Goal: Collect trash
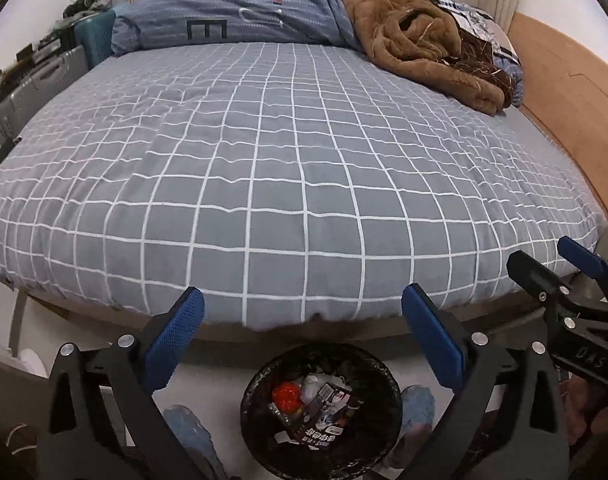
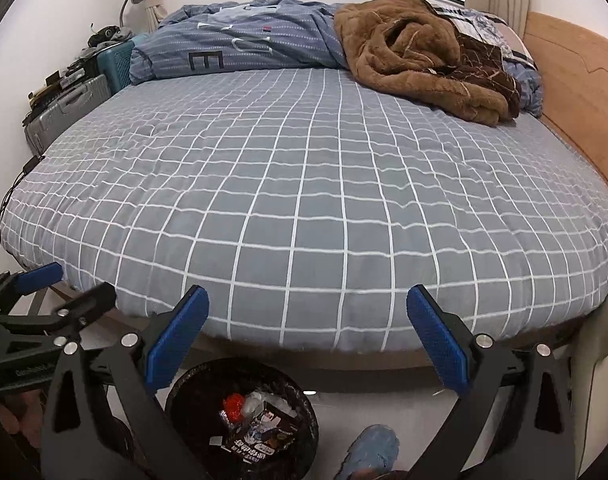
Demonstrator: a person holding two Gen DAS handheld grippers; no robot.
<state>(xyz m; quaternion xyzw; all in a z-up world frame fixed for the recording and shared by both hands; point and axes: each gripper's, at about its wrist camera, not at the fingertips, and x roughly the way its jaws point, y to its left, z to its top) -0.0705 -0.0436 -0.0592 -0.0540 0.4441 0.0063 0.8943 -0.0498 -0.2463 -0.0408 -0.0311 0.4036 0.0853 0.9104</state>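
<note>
A black-lined trash bin stands on the floor at the foot of the bed. Inside lie a dark printed wrapper, a red crumpled piece and white scraps. My left gripper hovers above the bin, open, with nothing between its blue pads. My right gripper hangs above and to the right of the bin, also open and empty. Each gripper shows at the edge of the other's view: the right gripper, the left gripper.
A bed with a grey checked sheet fills the space ahead; a blue duvet and brown blanket lie at its far end. Suitcases stand at left, a wooden headboard at right. Blue slippers flank the bin.
</note>
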